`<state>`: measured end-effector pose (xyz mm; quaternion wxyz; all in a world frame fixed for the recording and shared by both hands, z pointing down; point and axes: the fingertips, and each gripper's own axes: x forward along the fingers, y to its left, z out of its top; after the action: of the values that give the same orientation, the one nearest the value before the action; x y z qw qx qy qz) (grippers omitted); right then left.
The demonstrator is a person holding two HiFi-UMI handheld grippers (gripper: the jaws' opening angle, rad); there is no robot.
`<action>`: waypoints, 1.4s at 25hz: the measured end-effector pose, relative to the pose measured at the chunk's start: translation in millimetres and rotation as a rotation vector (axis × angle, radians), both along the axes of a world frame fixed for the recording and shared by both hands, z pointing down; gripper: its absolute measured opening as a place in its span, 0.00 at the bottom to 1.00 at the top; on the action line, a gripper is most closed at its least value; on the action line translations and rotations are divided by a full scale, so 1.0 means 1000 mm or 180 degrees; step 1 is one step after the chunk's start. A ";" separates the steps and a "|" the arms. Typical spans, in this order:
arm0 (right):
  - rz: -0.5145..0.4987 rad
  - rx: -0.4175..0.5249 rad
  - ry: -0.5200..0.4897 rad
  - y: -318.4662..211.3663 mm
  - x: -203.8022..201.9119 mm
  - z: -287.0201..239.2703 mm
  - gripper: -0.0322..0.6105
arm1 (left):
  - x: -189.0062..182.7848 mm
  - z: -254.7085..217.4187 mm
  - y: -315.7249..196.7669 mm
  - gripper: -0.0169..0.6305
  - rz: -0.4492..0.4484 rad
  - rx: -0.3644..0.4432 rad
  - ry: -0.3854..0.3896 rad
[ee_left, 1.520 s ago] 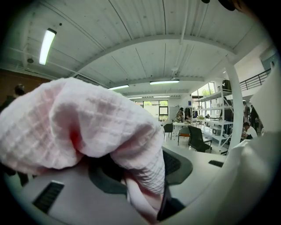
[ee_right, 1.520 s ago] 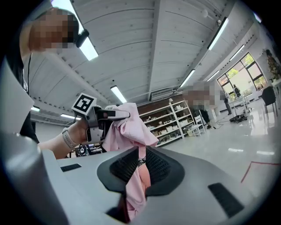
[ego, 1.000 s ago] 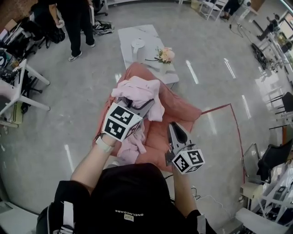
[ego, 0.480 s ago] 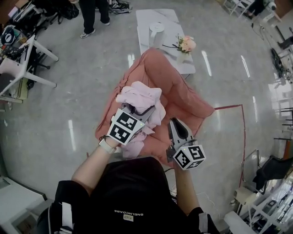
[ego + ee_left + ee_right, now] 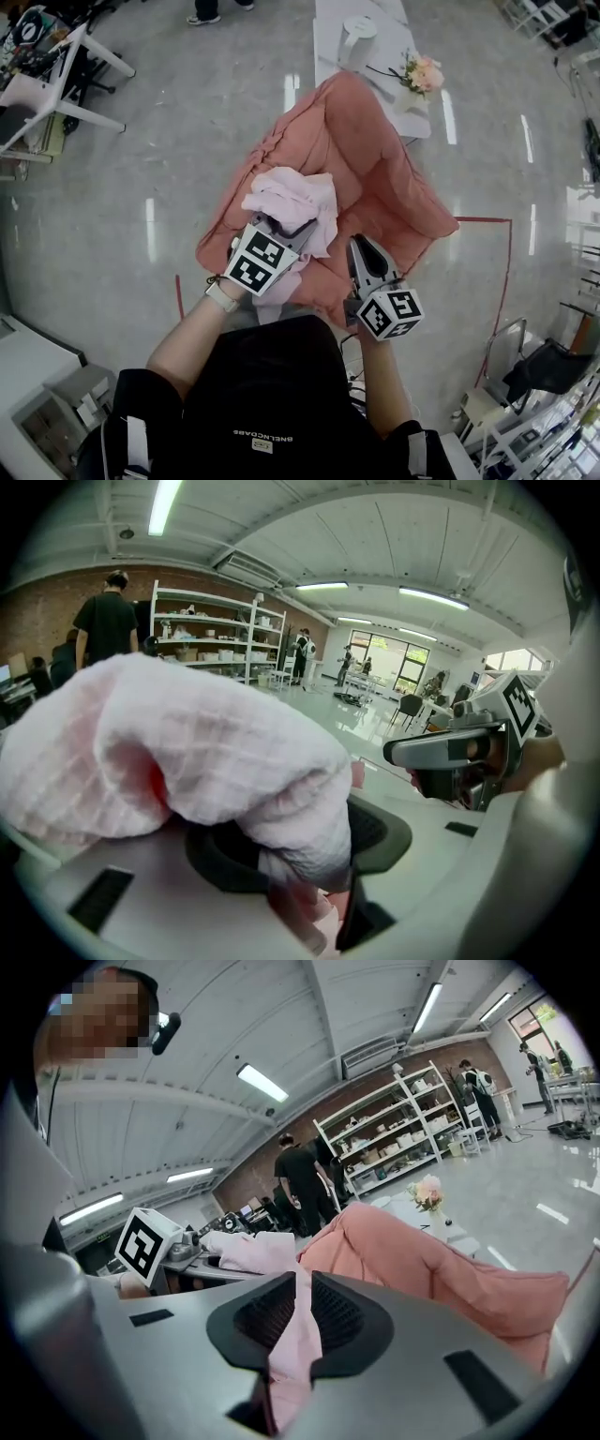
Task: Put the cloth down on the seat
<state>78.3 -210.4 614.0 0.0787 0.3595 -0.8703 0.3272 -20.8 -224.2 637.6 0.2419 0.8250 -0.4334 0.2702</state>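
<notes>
A salmon-pink padded seat (image 5: 380, 178) stands on the floor in front of me. Above its near left part my left gripper (image 5: 286, 227) is shut on a bunched pale pink cloth (image 5: 292, 195), which spills over its jaws. In the left gripper view the cloth (image 5: 187, 747) hides most of both jaws (image 5: 300, 855). My right gripper (image 5: 360, 255) sits just right of the bundle, over the seat's front edge. Its jaws (image 5: 298, 1321) pinch a thin strip of the same cloth (image 5: 292, 1335), with the seat (image 5: 422, 1255) behind.
A low white table (image 5: 328, 37) with a white kettle (image 5: 358, 36) and a vase of flowers (image 5: 419, 75) stands just beyond the seat. Red tape (image 5: 497, 225) marks the floor at right. White desk legs (image 5: 66, 80) stand at far left. People stand by shelves (image 5: 216, 639).
The view has moved forward, so the seat now lies nearer beneath both grippers. The hanging tail of the cloth shows less under the left gripper. Both grips look unchanged.
</notes>
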 end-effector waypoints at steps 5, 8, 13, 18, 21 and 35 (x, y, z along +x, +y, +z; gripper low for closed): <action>-0.0055 -0.0154 0.0053 0.003 -0.010 0.033 0.16 | -0.010 0.040 0.014 0.33 -0.0055 -0.0153 0.0015; -0.0078 -0.0237 0.0066 0.008 -0.014 0.049 0.16 | -0.015 0.061 0.024 0.33 -0.0065 -0.0262 -0.0014; -0.0139 -0.0370 0.0106 0.022 -0.017 0.069 0.16 | -0.015 0.095 0.040 0.34 0.0033 -0.0379 -0.0096; -0.0160 -0.0469 0.0142 0.038 -0.016 0.082 0.16 | -0.013 0.120 0.061 0.35 0.0174 -0.0493 -0.0221; -0.0136 -0.0516 0.0142 0.044 -0.009 0.086 0.16 | -0.009 0.136 0.075 0.38 0.0209 -0.0631 -0.0278; 0.0064 -0.0628 0.0139 0.056 0.019 0.097 0.16 | 0.015 0.201 0.081 0.49 0.0452 -0.0886 -0.0319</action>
<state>97.1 -154.0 711.1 0.1294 0.3658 -0.8283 0.4042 -6.3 -143.6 838.8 0.3122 0.7975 -0.3439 0.3849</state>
